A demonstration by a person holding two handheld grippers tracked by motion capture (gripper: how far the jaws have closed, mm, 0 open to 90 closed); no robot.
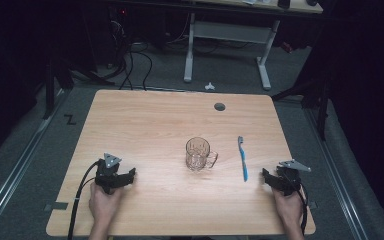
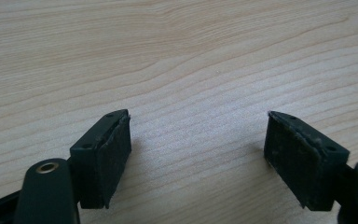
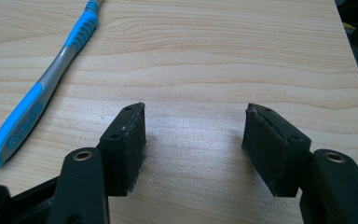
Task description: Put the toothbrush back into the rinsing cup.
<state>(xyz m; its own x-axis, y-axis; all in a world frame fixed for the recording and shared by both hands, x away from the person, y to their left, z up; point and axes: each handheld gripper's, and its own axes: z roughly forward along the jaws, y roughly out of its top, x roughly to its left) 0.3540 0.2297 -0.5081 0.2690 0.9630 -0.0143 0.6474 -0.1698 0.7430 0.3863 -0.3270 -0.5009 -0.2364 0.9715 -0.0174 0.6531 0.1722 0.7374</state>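
At the near edge of the table [image 1: 145, 107], the left gripper [image 1: 125, 176] and the right gripper [image 1: 268, 177] are rested with jaws parted and nothing held. No step is judged begun. A toothbrush [image 1: 242, 157] is seen just left of the right gripper, beside a glass mug [image 1: 199, 154] at centre. A short reach is likely called for; open wood is left around both

toothbrush [image 3: 37, 100] head is cut off by the top edge in the right gripper view, and the handle lettering is too blurry to read. In the high view the bristles are too small to tell. Desk [image 1: 230, 31] at the back is chopped by the top edge, stuff on it unreadable. Both forearms run off the bottom.
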